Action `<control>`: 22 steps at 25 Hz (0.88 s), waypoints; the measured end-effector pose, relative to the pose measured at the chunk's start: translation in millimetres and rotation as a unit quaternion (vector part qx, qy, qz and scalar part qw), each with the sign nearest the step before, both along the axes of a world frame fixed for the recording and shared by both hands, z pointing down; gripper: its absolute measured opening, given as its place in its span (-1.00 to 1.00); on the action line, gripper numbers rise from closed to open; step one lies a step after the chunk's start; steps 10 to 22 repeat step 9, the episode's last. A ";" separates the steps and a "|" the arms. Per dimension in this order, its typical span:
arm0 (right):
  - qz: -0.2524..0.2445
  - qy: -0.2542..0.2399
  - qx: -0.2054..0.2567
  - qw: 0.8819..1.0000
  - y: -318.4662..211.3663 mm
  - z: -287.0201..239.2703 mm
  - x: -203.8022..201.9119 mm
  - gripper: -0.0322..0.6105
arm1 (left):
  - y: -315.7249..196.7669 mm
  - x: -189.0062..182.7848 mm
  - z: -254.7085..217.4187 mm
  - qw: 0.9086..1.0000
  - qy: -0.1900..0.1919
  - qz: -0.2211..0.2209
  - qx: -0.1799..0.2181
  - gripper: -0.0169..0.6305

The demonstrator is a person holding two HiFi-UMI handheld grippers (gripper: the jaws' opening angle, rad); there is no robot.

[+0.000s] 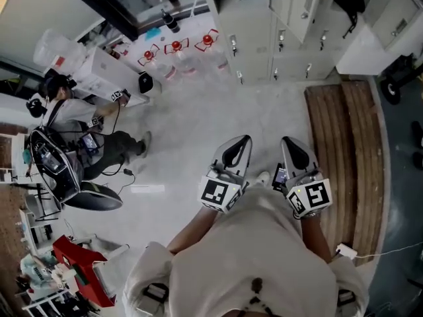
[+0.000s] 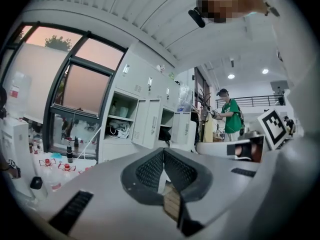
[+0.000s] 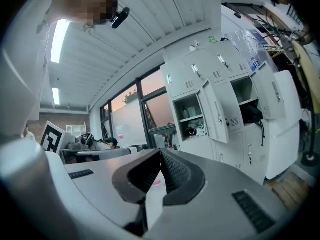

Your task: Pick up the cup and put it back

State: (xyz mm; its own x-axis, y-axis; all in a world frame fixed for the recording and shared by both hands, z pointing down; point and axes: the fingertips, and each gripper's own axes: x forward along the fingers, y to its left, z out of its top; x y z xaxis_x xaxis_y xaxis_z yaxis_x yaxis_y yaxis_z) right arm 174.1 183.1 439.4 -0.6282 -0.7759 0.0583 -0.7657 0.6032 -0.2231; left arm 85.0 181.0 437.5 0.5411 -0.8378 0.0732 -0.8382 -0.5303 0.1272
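Observation:
No cup shows in any view. I hold both grippers close to my chest, side by side over the pale floor. My left gripper (image 1: 243,142) is shut, its dark ribbed pads meeting at the tip with nothing between them. My right gripper (image 1: 289,142) is shut the same way and holds nothing. In the left gripper view the jaws of the left gripper (image 2: 163,153) point at grey lockers and a window. The right gripper (image 3: 160,153) faces an open locker and the window in the right gripper view.
Grey lockers (image 1: 291,25) line the far wall. A wooden slatted platform (image 1: 344,150) lies at the right. Bottles with red caps (image 1: 177,48) stand on the floor by the window. A person (image 1: 86,137) sits at the left; another in green (image 2: 231,116) stands farther off.

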 end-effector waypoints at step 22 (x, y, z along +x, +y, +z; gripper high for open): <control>-0.002 0.014 -0.006 1.000 23.3 -17.9 -57.4 -0.82 | 31.7 -37.1 -23.8 1.000 0.015 0.021 0.007 -0.92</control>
